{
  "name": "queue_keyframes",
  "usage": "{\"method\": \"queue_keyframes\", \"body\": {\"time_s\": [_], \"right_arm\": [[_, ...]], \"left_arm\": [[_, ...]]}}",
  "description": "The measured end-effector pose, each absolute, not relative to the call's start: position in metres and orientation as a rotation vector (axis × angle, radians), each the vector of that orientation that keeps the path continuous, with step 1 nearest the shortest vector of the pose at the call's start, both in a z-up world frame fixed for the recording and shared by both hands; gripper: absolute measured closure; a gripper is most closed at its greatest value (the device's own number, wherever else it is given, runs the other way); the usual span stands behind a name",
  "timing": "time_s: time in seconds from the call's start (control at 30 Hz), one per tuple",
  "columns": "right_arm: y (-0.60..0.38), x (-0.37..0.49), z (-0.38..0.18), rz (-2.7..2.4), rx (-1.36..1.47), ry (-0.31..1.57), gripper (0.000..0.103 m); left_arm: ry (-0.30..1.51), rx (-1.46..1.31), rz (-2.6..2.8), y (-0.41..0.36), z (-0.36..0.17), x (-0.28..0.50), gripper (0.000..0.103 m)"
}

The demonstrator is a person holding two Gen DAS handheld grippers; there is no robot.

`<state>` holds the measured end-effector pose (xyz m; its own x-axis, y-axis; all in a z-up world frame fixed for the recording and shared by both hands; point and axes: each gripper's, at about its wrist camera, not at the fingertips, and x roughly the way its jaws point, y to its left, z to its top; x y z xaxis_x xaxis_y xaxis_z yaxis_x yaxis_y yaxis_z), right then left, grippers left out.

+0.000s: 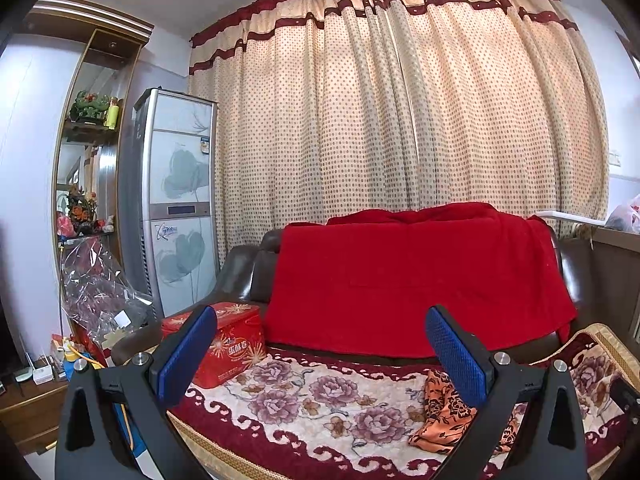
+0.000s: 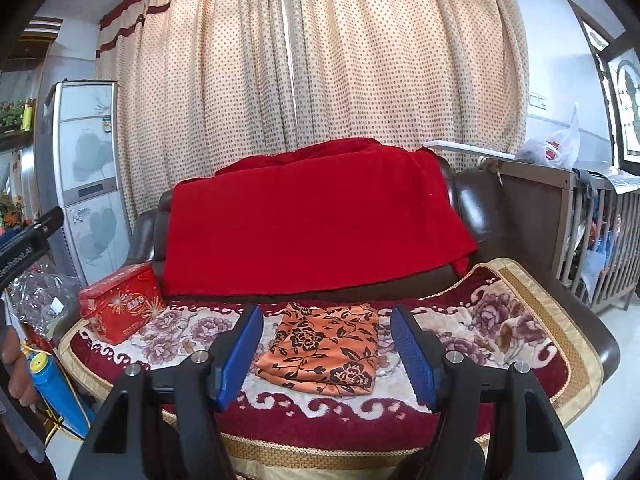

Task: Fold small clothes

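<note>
An orange cloth with a black flower print lies folded flat on the flowered seat cover of a dark sofa. My right gripper hovers in front of it, open, its blue pads framing the cloth without touching it. In the left wrist view the same orange cloth shows low on the right, partly hidden behind the right finger. My left gripper stands open and level over the seat, nothing between its pads.
A red tin box sits on the seat's left end. A red blanket drapes the sofa back before dotted curtains. A tall air conditioner, shelves and plastic wrap stand left; a wooden crib stands right. A blue bottle is lower left.
</note>
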<state>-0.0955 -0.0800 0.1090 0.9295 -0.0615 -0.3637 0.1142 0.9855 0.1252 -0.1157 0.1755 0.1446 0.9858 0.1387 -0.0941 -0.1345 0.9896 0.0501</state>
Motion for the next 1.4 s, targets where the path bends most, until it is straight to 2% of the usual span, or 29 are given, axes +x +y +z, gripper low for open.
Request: {"method": "queue_keyframes", "body": {"time_s": [1.03,1.4], "right_arm": [[-0.066,-0.087,0.109,-0.1,0.122,0.374,0.033],[-0.074,-0.051,0.097,-0.091,0.127,0.424,0.033]], "left_arm": [[0.1,0.042,0.127,0.179,0.138,-0.12,0.0],[0.199,0.023,0.052,0.179,0.123,-0.074,0.0]]}}
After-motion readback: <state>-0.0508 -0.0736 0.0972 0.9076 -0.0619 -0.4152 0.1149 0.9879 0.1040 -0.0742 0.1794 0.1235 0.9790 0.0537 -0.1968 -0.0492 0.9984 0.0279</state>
